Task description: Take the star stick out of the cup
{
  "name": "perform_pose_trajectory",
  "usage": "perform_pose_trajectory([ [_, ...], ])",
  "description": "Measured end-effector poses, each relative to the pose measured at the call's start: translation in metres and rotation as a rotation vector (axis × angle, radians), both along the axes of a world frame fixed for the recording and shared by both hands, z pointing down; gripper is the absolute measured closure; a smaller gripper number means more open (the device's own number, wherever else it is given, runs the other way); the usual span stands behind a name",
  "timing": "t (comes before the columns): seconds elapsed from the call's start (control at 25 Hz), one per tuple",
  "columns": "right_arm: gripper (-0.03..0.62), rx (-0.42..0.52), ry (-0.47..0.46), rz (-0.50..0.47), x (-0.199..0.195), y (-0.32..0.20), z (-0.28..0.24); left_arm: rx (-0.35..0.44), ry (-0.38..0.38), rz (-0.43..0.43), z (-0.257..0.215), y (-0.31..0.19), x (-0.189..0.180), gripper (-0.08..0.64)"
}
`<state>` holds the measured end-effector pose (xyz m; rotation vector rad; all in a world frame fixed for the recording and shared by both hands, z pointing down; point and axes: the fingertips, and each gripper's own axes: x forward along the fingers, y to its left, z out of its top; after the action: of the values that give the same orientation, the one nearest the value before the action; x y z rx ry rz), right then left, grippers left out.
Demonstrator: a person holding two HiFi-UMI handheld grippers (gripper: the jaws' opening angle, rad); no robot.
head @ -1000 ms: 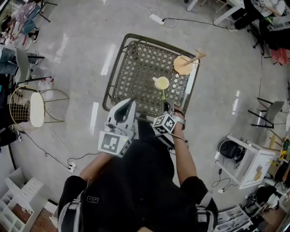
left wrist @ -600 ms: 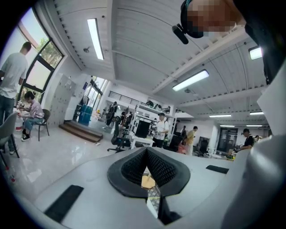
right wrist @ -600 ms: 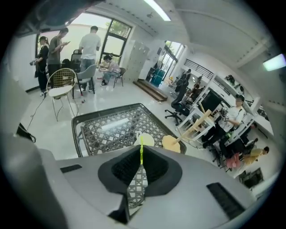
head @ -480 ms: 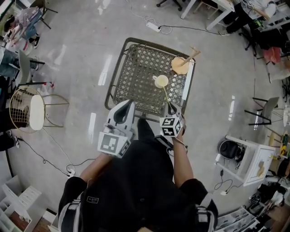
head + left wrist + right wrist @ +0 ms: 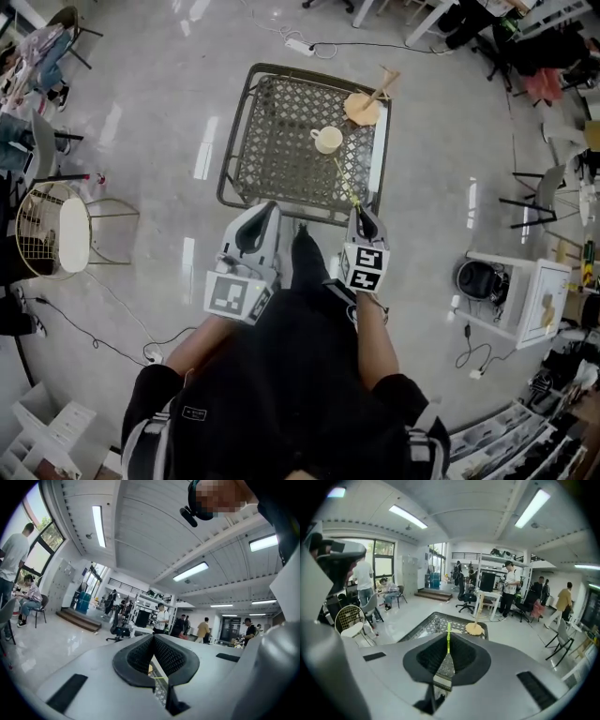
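A thin yellow-green star stick (image 5: 346, 182) slants over the metal lattice table (image 5: 228, 161), and its near end is pinched in my right gripper (image 5: 362, 212), which is shut on it. Its far end lies just outside the rim of the cream cup (image 5: 327, 140), which stands upright on the table. In the right gripper view the star stick (image 5: 448, 639) rises between the dark pads, and my right gripper (image 5: 448, 649) hides most of the cup. My left gripper (image 5: 262, 210) hovers at the table's near edge, left of the stick; in its own view my left gripper (image 5: 153, 641) has its pads together with nothing between them.
A round wooden stand with a slanted peg (image 5: 362, 106) sits at the table's far right corner. On the floor are a wire chair with a white seat (image 5: 62, 230) at the left, a power strip with cable (image 5: 298, 44) beyond the table, and a white cabinet (image 5: 514, 300) at the right. Several people stand far off.
My right gripper has drawn back towards the person with the stick, whose far end has come away from the cup. The left gripper has hardly moved.
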<state>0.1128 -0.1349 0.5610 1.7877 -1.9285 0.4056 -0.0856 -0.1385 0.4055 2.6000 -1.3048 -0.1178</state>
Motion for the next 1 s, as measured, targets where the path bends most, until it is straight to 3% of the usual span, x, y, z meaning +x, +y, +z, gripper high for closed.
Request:
perform_pose_trajectory([
  [0.44,0.572,0.125,-0.183,0.038,-0.006,0.064,-0.065,0.002,-0.027,-0.006,0.000,0.040,0.019,0.543],
  [0.68,0.572,0.194,-0.201,0.032,-0.004,0.085,-0.091,-0.012,-0.046,-0.041,0.005,0.048,0.025,0.543],
  [1.0,0.572,0.219,-0.226,0.017,0.009,0.097,-0.092,-0.004,-0.083,-0.021,0.013,0.058,0.050,0.545],
])
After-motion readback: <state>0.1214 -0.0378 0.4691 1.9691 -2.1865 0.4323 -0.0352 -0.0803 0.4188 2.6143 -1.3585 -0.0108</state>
